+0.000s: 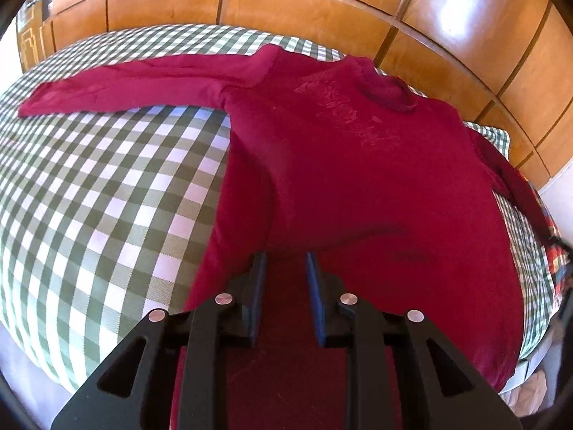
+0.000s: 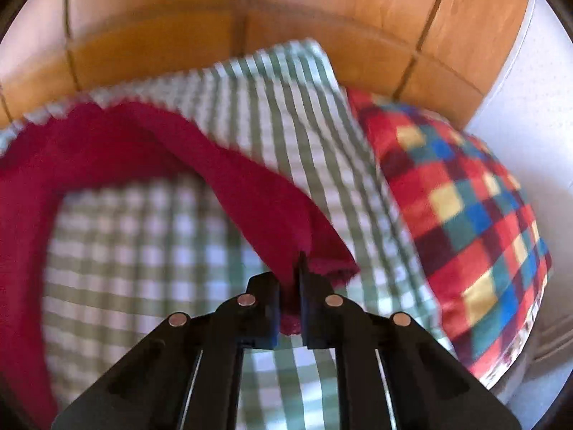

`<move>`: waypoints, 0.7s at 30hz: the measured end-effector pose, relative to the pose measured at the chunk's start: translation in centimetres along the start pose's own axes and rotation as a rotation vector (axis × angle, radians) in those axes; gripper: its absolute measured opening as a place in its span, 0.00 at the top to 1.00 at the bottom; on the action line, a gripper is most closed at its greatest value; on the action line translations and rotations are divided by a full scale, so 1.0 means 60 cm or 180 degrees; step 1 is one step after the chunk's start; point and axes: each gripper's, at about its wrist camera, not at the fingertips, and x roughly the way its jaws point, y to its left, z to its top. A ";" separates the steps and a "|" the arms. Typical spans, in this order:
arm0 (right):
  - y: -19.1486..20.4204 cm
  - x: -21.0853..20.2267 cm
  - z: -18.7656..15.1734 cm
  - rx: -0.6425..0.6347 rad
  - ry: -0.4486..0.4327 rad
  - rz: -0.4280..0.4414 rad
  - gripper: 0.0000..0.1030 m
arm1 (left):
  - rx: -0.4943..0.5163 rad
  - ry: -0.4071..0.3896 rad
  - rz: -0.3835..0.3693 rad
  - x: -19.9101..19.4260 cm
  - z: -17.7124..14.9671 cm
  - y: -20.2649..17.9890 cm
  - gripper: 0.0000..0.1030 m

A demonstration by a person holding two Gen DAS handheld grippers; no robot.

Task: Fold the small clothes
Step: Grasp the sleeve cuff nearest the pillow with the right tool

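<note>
A dark red long-sleeved shirt (image 1: 340, 165) lies spread on a green-and-white checked bed cover (image 1: 89, 197), neck towards the wooden wall. One sleeve (image 1: 125, 86) stretches flat to the left. My left gripper (image 1: 286, 258) is at the shirt's bottom hem, with red fabric filling the narrow gap between its blue pads. In the right wrist view, the other sleeve (image 2: 258, 200) rises off the cover to my right gripper (image 2: 290, 268), whose pads are pinched on the cuff end. That view is blurred.
Wooden panelling (image 1: 304, 10) runs behind the bed. A multicoloured checked pillow (image 2: 465, 222) lies at the right of the cover, close to the lifted cuff. A white wall (image 2: 530, 107) is beyond it. The cover's near edge drops off at lower left.
</note>
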 end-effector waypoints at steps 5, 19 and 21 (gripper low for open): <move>-0.066 -0.073 0.085 0.0542 -0.0175 0.0426 0.93 | 0.0010 -0.0040 -0.0010 -0.007 0.008 -0.005 0.79; -0.256 0.118 0.157 0.1678 -0.0066 -0.0412 0.23 | 0.0139 -0.0048 0.0054 -0.012 0.023 -0.039 0.79; -0.261 0.098 0.133 0.1792 -0.0152 -0.0166 0.23 | 0.0175 -0.0054 0.0061 -0.011 0.026 -0.047 0.79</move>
